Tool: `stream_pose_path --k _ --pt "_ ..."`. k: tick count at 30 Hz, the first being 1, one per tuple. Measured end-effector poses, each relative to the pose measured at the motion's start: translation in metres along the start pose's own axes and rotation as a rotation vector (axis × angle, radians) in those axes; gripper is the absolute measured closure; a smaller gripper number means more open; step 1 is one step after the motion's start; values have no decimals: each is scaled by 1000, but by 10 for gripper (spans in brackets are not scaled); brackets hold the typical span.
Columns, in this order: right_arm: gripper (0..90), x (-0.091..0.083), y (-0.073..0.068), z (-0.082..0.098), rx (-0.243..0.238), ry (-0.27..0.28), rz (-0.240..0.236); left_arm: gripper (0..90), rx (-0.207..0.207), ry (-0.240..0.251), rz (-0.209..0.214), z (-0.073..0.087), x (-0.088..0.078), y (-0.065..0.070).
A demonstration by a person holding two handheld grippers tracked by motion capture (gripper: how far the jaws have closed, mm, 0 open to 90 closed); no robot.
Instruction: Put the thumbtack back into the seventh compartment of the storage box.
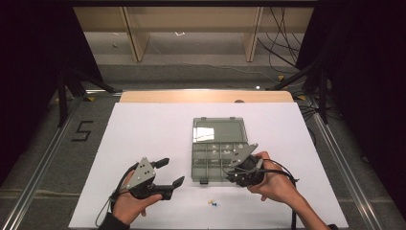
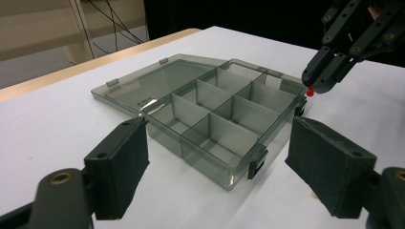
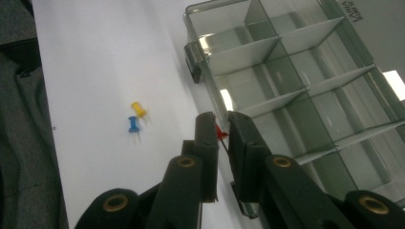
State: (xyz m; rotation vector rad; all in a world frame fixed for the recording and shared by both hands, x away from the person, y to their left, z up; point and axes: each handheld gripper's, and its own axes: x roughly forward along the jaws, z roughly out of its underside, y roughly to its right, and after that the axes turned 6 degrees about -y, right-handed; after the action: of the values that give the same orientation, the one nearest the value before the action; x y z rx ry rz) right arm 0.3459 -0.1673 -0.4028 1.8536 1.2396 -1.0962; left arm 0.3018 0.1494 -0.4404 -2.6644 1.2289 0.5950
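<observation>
The right gripper (image 3: 221, 129), clamped on a red pushpin (image 3: 220, 133), needs lowering into the box (image 1: 198, 165); left gripper (image 1: 170, 173) gapes at 8 o'clock.

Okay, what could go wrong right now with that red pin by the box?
The right gripper pinches the red pushpin at its very tips, so it might slip or twist out. It hangs near the wall of the compartment box, so releasing now could drop it outside. The yellow pushpin and blue pushpin lie loose and might roll.
</observation>
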Motion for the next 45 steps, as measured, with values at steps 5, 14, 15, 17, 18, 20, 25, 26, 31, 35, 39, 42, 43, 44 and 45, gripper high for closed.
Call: stream_pose_path --k 5,14,15,17,18,20,25,26,31,35,39,42,43,44,45 --pt "827 -2 5 -2 10 8 17 211 -16 29 4 -1 -1 -1" --pt "827 -3 16 -3 32 8 39 211 -21 53 -4 -2 -2 -1" --pt "827 -3 17 -3 35 1 37 211 -25 53 -3 -2 -3 -1" --pt "827 -1 20 -3 43 2 50 211 -26 64 1 -2 -2 -1" --pt "827 -1 22 -3 45 -3 50 211 -27 60 -4 -2 -3 -1" --pt "827 1 24 -3 51 -4 62 211 -25 62 -6 -3 -3 -1" --pt "827 4 29 -5 59 -13 63 211 -31 67 -8 -3 -3 0" --pt "827 5 30 -5 57 -9 73 211 -23 69 -6 -3 -3 -1" --pt "826 11 33 -7 64 -26 78 211 -26 72 -9 -3 -4 -1" --pt "826 16 35 -9 61 -41 80 211 -29 69 -12 -3 -4 -1" --pt "825 22 38 -10 62 -53 85 211 -11 70 -9 -3 -4 -1" --pt "825 25 39 -11 59 -64 83 211 -10 81 -3 -3 -3 -2" --pt "824 26 39 -12 58 -70 79 211 -11 83 -2 -3 -3 -2" --pt "824 28 39 -12 59 -73 83 211 -9 82 -2 -3 -3 -2" --pt "823 30 39 -12 59 -78 82 211 -10 82 -2 -3 -3 -2"
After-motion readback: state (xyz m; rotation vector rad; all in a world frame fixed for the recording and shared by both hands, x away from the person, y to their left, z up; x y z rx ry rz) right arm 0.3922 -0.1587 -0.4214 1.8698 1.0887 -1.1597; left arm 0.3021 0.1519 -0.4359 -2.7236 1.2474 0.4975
